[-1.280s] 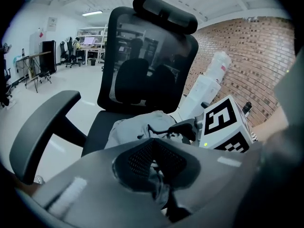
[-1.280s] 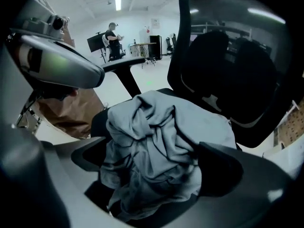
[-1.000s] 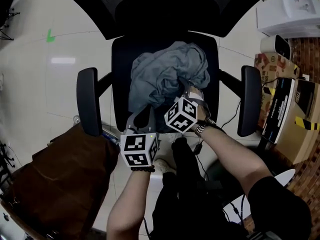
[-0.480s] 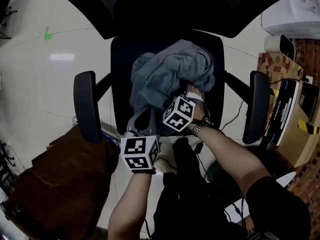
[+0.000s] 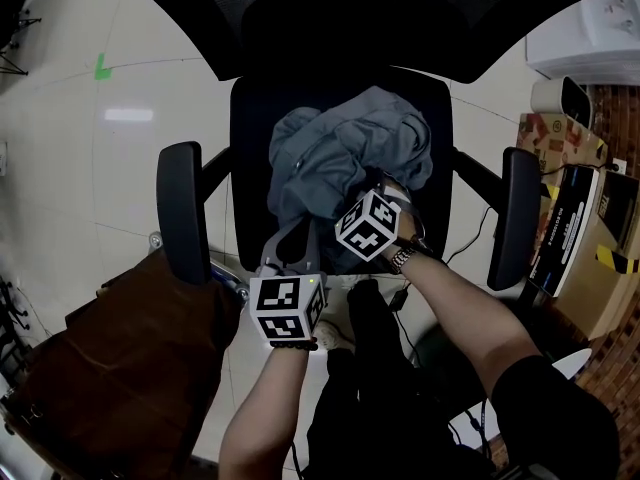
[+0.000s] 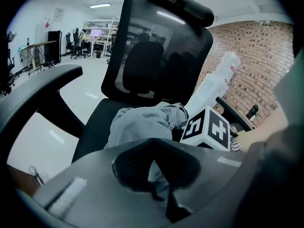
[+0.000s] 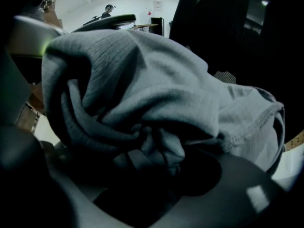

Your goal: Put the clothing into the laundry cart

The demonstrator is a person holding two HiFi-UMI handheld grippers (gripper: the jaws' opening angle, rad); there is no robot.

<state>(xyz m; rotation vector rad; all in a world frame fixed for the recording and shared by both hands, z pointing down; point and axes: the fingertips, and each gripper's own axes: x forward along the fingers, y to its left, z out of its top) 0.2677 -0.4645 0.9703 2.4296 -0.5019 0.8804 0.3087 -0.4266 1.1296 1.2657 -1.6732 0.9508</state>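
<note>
Moved: the right hand-held gripper (image 5: 388, 190) has sunk into the garment (image 5: 350, 153) on the chair (image 5: 250, 108) seat. Its jaws have just been closing, with cloth bunched between them.
Right hand-held gripper: it points steeply down and pinches gathered folds at the garment's edge, toward the chair armrest on the person's right.
Left hand-held gripper (image 5: 290, 253): at the seat's front edge, jaws closed on a trailing strip of the garment.
Garment: grey, crumpled in a heap mid-seat, one edge hanging toward the seat's front.
Cart (image 5: 120, 368): brown, on the floor, just beside the chair armrest on the person's left.
</note>
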